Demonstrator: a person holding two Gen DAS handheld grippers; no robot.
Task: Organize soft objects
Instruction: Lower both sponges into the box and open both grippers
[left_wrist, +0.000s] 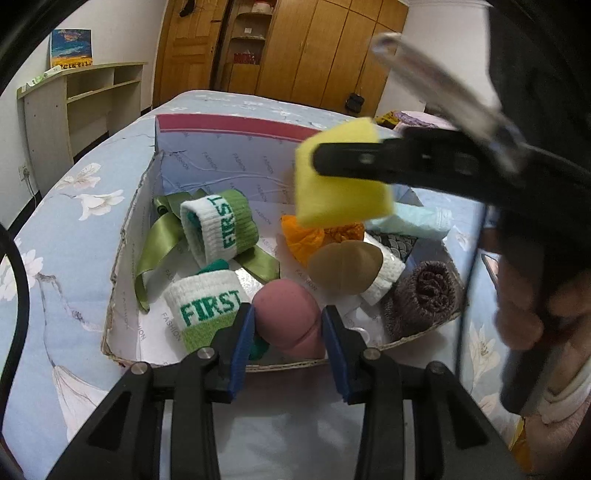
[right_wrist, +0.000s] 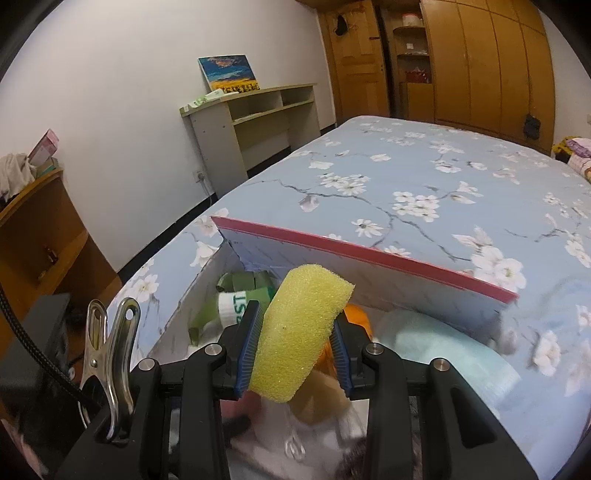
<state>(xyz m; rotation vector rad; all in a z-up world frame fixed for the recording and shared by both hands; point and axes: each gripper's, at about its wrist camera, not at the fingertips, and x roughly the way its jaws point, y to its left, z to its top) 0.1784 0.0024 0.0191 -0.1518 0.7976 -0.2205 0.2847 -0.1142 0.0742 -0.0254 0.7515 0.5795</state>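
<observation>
My left tool is clamped on a pink egg-shaped sponge, its 2 blue pads pressing both sides, just above the near wall of the cardboard box. The box sits open on the bed, which has a blue sheet printed with white blossoms, and its red-edged lid stands up at the far side.

My right tool grips a yellow foam sponge between its pads, holding it in the air above the box, nearer the lid than the pink one. In the left wrist view that yellow sponge hangs over the box's middle, with a metal clip on the tool's body behind it.

Inside the box, 2 white-and-green knitted wristbands reading FIRST lie toward its left wall, with a green satin ribbon tangled between and under them. An orange cloth lies at the box's centre, a tan egg-shaped sponge just beside it, a rolled brown towel in the near right corner, and a pale blue cloth in the far right corner.
</observation>
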